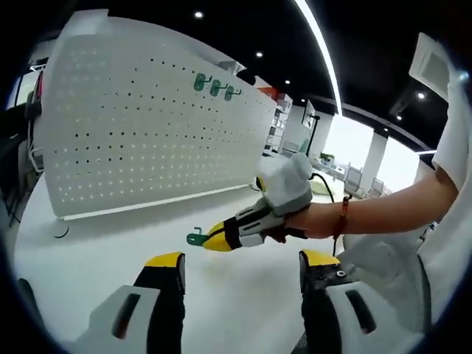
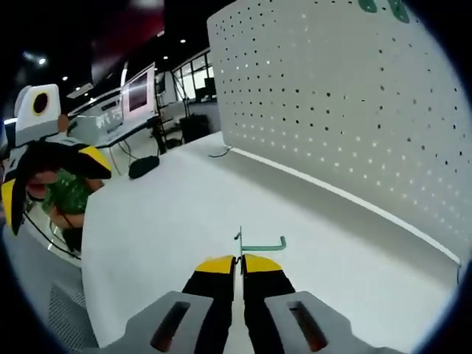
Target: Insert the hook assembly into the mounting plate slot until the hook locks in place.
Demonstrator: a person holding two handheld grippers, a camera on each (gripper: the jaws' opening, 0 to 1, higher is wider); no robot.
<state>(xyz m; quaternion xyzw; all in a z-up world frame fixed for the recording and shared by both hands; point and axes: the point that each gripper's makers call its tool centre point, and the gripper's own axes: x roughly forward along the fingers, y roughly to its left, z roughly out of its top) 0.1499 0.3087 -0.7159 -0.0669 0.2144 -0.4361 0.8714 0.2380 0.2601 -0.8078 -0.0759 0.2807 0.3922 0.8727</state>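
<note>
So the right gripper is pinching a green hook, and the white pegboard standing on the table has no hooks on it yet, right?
Not quite. The right gripper does pinch a green hook, but the pegboard already carries three green hooks near its top, as the left gripper view shows.

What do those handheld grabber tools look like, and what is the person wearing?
Each gripper has two black jaws with yellow tips on a light grey body; the left gripper and right gripper look alike. The right gripper's body, seen from the left gripper view, is a chunky white and grey block with a dark cable behind. The person wears a white short sleeve and a thin reddish wristband.
</note>
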